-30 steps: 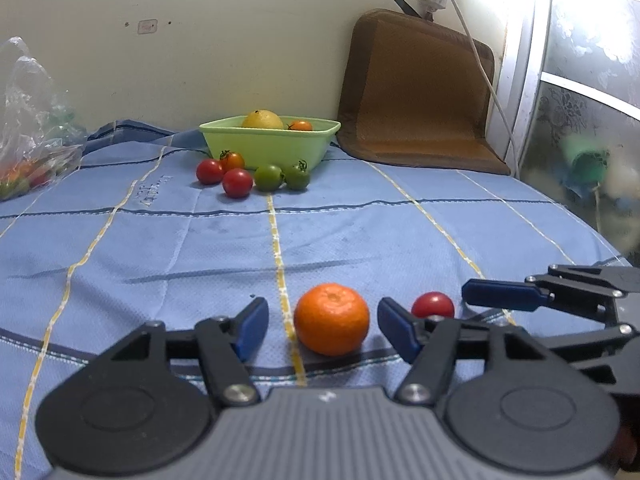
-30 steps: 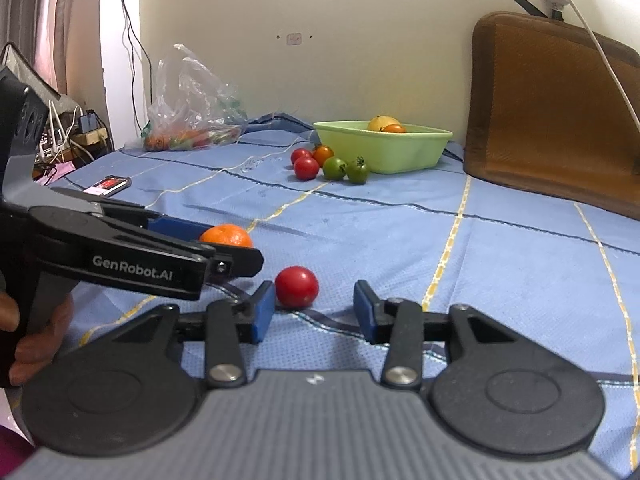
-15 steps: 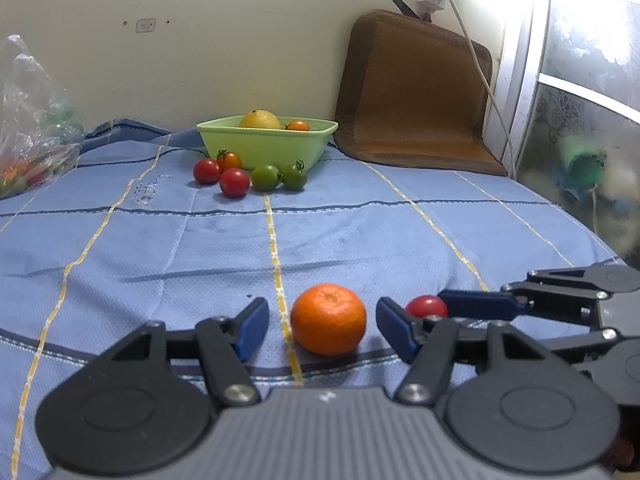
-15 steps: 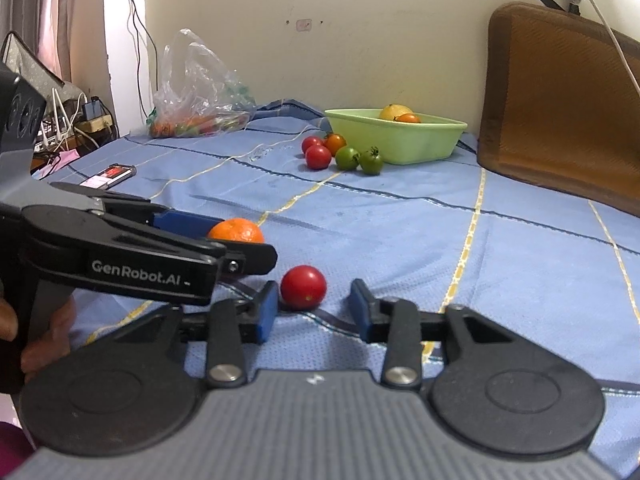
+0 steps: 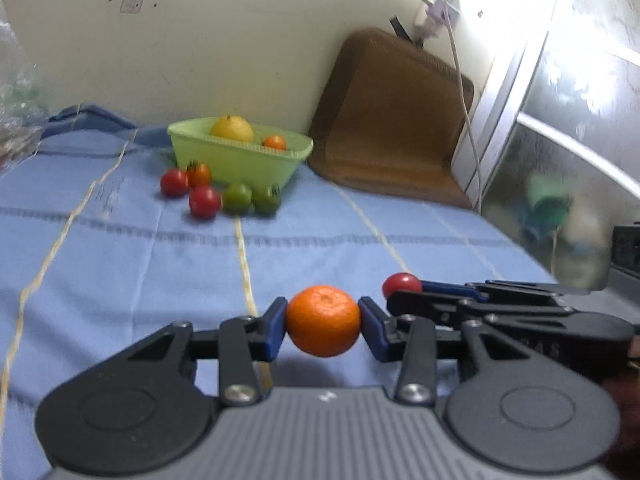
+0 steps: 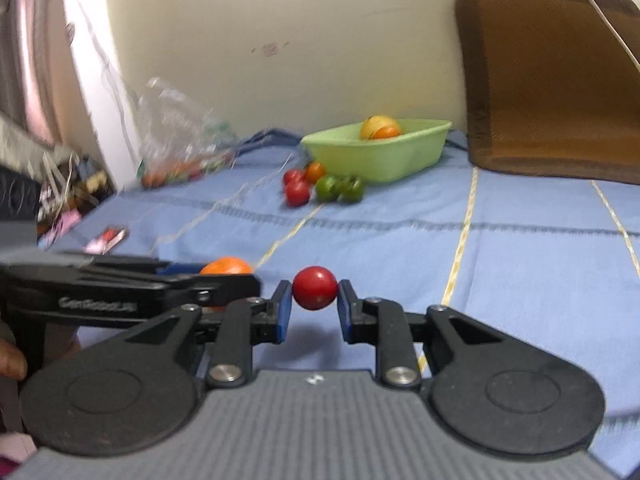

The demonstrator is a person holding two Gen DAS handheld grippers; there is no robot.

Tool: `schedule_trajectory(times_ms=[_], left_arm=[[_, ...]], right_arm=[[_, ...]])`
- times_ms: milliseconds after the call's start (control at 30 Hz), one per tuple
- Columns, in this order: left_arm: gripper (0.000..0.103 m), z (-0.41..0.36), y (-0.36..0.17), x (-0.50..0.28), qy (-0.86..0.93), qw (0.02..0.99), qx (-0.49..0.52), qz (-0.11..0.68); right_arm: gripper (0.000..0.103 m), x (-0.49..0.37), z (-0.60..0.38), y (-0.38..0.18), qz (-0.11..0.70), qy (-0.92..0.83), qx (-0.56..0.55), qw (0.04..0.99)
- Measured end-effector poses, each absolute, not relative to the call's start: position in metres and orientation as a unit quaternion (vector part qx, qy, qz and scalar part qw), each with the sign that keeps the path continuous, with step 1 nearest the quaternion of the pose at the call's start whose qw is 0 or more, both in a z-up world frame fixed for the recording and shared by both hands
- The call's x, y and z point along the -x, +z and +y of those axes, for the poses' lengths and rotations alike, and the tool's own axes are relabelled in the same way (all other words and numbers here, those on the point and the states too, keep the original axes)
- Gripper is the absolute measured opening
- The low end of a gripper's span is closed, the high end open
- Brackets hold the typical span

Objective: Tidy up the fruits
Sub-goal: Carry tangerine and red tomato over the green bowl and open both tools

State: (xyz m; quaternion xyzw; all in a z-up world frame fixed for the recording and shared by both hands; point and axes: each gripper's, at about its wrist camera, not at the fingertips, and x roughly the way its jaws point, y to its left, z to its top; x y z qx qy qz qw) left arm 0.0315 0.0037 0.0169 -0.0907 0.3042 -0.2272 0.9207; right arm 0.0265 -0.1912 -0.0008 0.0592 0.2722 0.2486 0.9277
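My left gripper point(image 5: 323, 322) is shut on an orange mandarin point(image 5: 323, 321) and holds it just above the blue cloth. My right gripper point(image 6: 313, 290) is shut on a red tomato point(image 6: 315, 288), also lifted a little. Each gripper shows in the other's view: the tomato point(image 5: 401, 284) to the right, the mandarin point(image 6: 226, 267) to the left. A green basket point(image 5: 240, 156) at the back holds a yellow fruit point(image 5: 232, 129) and a small orange one point(image 5: 274, 142). Several red, orange and green tomatoes point(image 5: 205, 201) lie in front of it.
The blue striped cloth point(image 5: 120, 264) covers the surface. A brown cushion point(image 5: 388, 116) leans on the wall at the back right. A clear plastic bag of produce point(image 6: 180, 148) sits at the back left. A small packet point(image 6: 108, 239) lies near the left edge.
Both grippers closed on their fruits: the left on the mandarin, the right on the red tomato. Both have lifted slightly off the cloth, and the views have tilted.
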Motion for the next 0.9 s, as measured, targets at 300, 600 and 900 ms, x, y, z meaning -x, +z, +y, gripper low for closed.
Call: schedule_trajectory(times_ms=[300,600,900], left_arm=[[0.039,0.011,0.068,-0.158,-0.206,0.940,0.066,0.262],[0.040,0.006,0.042,-0.269,-0.148,0.933,0.052,0.325],[0.057,0.016,0.039,-0.263,-0.143,0.935,0.070,0.316]], right_arm=[[0.027,-0.132,-0.179,0.048,0.209,0.248,-0.044,0.945],[0.029,-0.235,-0.157,0.025,0.247,0.210,-0.048,0.945],[0.044,-0.243,-0.152,0.023,0.235,0.202,-0.032,0.950]])
